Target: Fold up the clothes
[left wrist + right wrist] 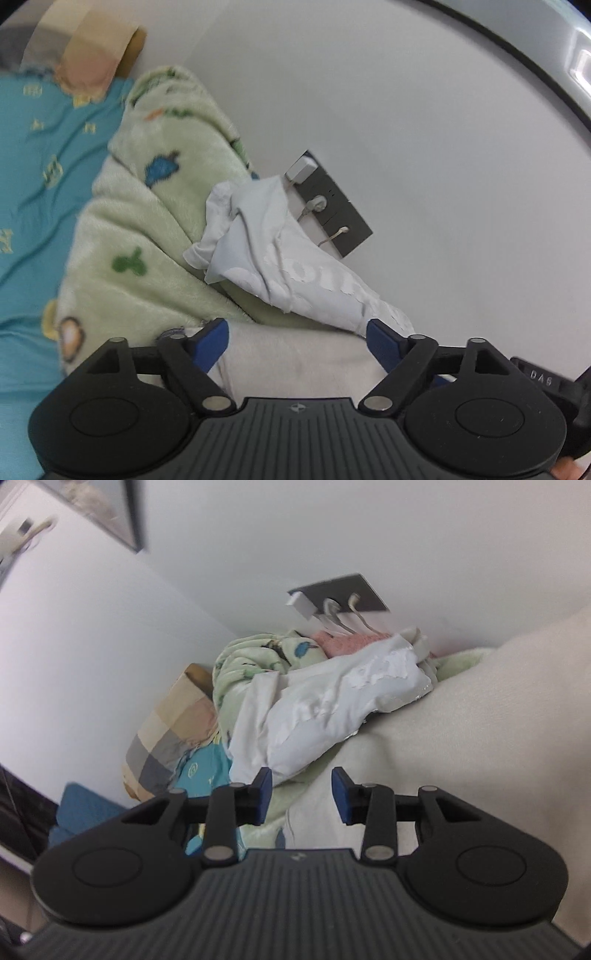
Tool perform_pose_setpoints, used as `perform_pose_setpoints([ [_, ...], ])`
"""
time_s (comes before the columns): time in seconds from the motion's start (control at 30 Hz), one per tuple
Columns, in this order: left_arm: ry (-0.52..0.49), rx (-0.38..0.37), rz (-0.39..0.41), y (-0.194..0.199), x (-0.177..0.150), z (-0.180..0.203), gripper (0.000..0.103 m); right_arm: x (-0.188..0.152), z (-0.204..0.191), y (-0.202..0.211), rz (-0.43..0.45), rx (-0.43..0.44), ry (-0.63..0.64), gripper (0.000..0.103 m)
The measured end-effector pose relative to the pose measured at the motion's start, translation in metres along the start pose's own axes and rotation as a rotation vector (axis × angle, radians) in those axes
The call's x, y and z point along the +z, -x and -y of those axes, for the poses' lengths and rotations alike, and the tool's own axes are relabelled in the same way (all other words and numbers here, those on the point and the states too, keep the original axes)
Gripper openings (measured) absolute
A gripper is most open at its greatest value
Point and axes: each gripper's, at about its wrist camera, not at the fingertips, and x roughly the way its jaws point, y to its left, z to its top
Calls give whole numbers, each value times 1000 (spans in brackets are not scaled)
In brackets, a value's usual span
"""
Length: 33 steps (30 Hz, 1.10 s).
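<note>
Both claws stand open and hold nothing. The left claw (297, 338) hovers over a cream garment (291, 354), its blue pads spread wide to either side of the cloth. The right claw (302, 794) is open over the same cream garment (461, 720), which slopes up to the right in that view. Behind it, a crumpled white shirt (295, 254) with a cracked print lies on a green fleece blanket (147, 206), against the wall below a grey socket plate (332, 210). A teal sheet (44, 166) covers the bed.

Judgement: the step in hand is picking up the cream garment. Each claw should close on 1 layer at an edge or corner, well apart from the other, so the cloth can be lifted and spread flat. Grabbing bunched fabric, or the blanket beneath, would spoil the fold.
</note>
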Motion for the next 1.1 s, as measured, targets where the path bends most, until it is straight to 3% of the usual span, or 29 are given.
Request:
perform_pose_setpoints([
  [0.07, -43, 21, 42, 39, -11, 15, 101, -12, -15, 23, 28, 0, 66, 39],
  [0.23, -198, 101, 130, 119, -47, 47, 103, -50, -44, 66, 70, -1, 215, 43],
  [0.37, -328, 186, 194, 171, -77, 66, 103, -81, -57, 97, 158, -10, 302, 80],
  [0.4, -358, 204, 208, 181, -84, 70, 103, -88, -59, 104, 181, -12, 322, 83],
  [0.53, -430, 239, 261, 218, -109, 77, 103, -114, -65, 130, 246, -15, 401, 82],
  [0.7, -443, 256, 314, 254, -134, 76, 103, -139, -65, 153, 280, -27, 430, 82],
  [1.1, -457, 298, 346, 284, -153, 80, 103, -168, -80, 174, 317, -79, 536, 82],
])
